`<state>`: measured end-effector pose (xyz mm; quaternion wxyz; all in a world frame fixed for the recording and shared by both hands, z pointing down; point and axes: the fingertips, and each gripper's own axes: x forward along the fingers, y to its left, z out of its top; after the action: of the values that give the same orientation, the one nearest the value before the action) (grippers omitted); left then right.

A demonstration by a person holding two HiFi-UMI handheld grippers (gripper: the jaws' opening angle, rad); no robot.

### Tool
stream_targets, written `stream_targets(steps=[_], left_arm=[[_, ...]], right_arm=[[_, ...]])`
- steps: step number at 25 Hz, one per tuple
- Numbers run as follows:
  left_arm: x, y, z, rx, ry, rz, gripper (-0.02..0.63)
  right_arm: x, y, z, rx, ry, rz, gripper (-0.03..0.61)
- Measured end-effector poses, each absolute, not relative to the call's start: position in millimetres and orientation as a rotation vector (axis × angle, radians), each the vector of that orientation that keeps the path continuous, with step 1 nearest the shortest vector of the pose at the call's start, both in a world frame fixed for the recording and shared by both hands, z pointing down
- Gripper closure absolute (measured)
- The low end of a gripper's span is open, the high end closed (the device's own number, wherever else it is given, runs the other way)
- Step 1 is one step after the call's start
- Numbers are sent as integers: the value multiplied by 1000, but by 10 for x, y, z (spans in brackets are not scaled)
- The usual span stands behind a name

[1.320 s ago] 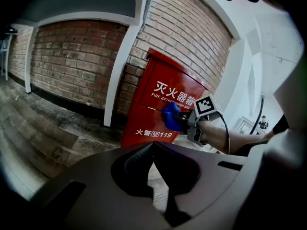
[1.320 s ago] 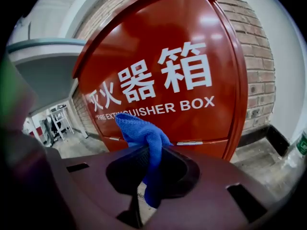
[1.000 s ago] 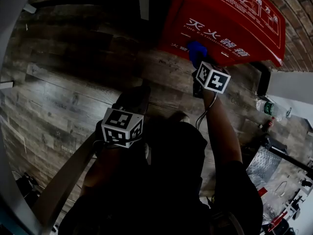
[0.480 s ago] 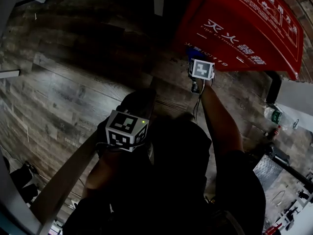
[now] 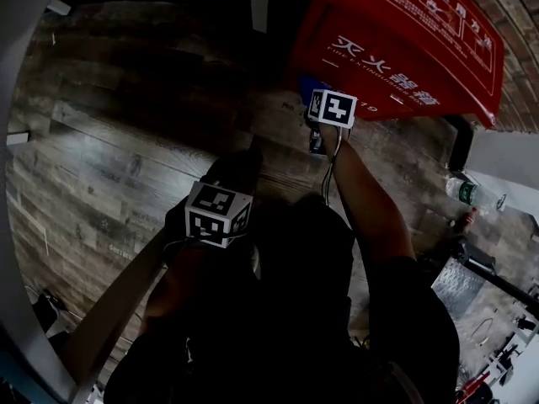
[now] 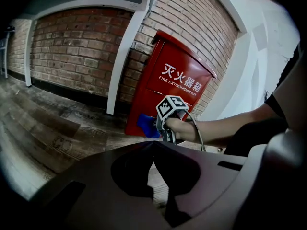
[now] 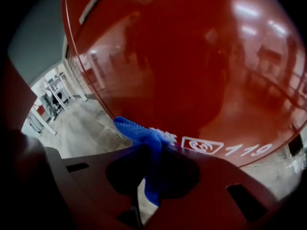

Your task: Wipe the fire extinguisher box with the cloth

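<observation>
Brick wall (image 6: 72, 47) behind; right tool (image 7: 152, 148) pinches the soft, limp cloth (image 7: 135, 128) mid-bunch against the fire extinguisher box (image 7: 192, 56); left tool (image 6: 153, 145) closed, empty.

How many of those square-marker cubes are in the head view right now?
2. One cube rides the left gripper, centre-left over the floor; the other cube rides the right gripper, by the red box. None looks hidden.

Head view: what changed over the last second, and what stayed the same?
The right tool, shut on the cloth, slid left along the lower front of the box, from under the middle of the lettering to its left end. Nothing was taken hold of or let go. The left tool stayed low, shut and empty, and the box did not move.
</observation>
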<state>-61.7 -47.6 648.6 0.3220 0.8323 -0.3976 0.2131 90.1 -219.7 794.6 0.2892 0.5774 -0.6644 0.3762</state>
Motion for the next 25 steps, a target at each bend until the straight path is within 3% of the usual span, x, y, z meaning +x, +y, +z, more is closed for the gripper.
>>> stream_targets(steps=[12,25], left_arm=[[-545,-508,6474,2167,-959,487,604],[-555,-452,6356,2195,-922,421,604]], right_arm=[[434,-2348,6310,1605,-2118,950,518],[71,-2478,7217,1539,-1953,752,518]])
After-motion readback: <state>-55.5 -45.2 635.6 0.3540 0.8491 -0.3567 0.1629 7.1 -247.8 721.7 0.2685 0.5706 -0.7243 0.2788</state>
